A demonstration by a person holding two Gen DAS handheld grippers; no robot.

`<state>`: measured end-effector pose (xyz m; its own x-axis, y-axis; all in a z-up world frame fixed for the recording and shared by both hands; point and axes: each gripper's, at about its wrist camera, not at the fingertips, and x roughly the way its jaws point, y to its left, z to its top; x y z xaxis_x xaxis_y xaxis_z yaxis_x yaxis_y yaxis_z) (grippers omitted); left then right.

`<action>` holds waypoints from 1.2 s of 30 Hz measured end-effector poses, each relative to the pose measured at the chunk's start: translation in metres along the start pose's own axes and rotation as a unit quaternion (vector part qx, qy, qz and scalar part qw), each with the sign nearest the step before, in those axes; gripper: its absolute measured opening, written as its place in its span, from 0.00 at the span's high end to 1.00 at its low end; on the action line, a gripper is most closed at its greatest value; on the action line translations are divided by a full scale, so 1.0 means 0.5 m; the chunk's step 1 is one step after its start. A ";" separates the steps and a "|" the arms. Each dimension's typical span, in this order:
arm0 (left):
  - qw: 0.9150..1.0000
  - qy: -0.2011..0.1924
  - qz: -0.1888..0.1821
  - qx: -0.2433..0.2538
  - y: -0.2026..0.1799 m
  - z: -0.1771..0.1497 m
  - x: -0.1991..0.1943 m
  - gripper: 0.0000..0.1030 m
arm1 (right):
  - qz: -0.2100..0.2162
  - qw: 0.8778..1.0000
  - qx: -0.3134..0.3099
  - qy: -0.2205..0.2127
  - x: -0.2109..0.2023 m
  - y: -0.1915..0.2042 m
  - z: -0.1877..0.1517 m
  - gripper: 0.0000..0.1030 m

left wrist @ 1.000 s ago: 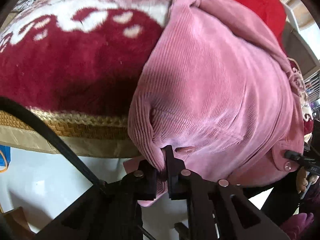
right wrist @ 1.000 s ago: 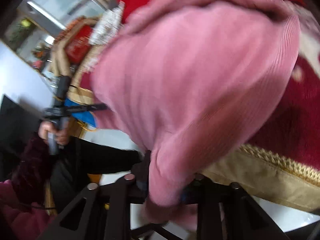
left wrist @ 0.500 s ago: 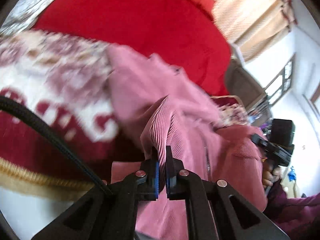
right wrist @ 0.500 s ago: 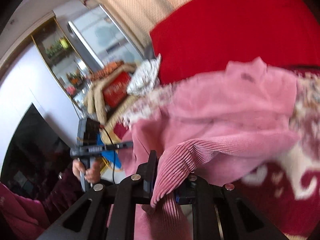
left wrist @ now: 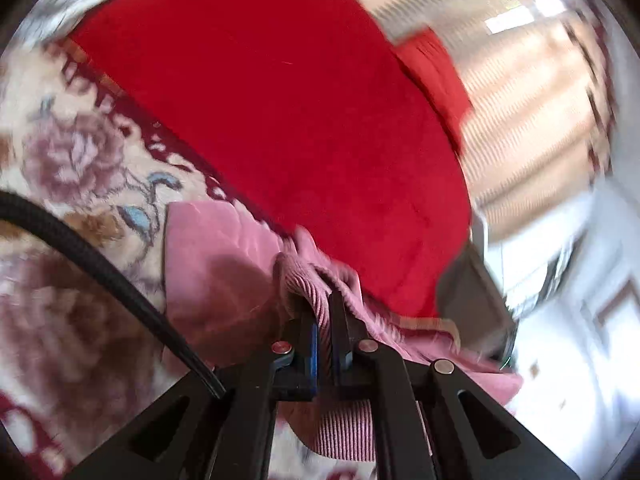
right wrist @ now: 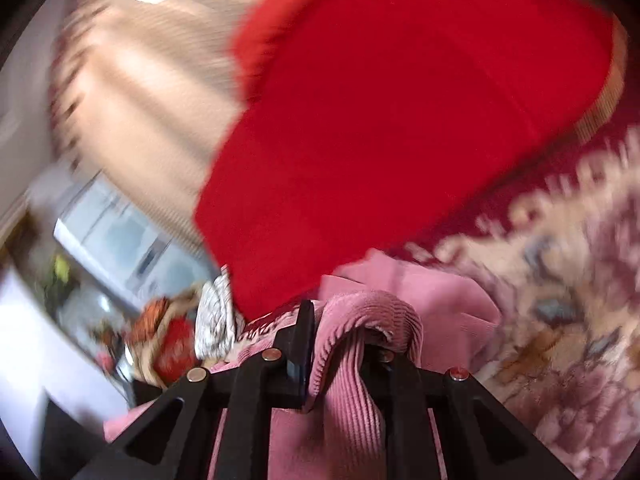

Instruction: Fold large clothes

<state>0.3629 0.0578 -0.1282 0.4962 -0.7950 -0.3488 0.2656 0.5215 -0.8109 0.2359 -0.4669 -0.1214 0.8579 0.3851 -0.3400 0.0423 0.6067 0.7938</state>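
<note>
Surroundings: a red cover [left wrist: 304, 128] fills the upper middle of both views; a floral blanket [left wrist: 76, 184] lies at left in the left view and at right in the right view; beige curtains [left wrist: 532, 120] hang beyond.
In the way: a black cable [left wrist: 100, 268] crosses the lower left of the left view.
Garment: the pink corduroy garment [left wrist: 224, 264] lies on the floral blanket, low centre.
Left gripper [left wrist: 325, 316]: jaws pressed together, pinching a ribbed edge of the garment.
Right gripper [right wrist: 344, 328]: jaws clamped on a thick ribbed fold, which drapes over its right finger.
</note>
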 end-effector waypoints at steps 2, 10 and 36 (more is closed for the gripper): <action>1.000 -0.002 0.021 -0.013 0.015 0.018 0.040 0.95 | 0.021 0.995 0.094 0.018 0.042 -0.075 0.008 0.85; 0.997 -0.040 0.038 -0.052 0.048 0.030 0.092 0.63 | 0.003 0.993 0.112 0.031 0.103 -0.102 0.024 0.81; 0.997 -0.039 0.073 -0.007 0.032 -0.003 0.009 0.27 | 0.101 0.980 -0.125 0.117 0.008 0.107 -0.046 0.15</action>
<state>0.3680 0.0619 -0.1433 0.5922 -0.6839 -0.4260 0.1752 0.6254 -0.7604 0.2299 -0.4170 -0.0919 0.6939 0.6459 -0.3183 -0.2686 0.6423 0.7178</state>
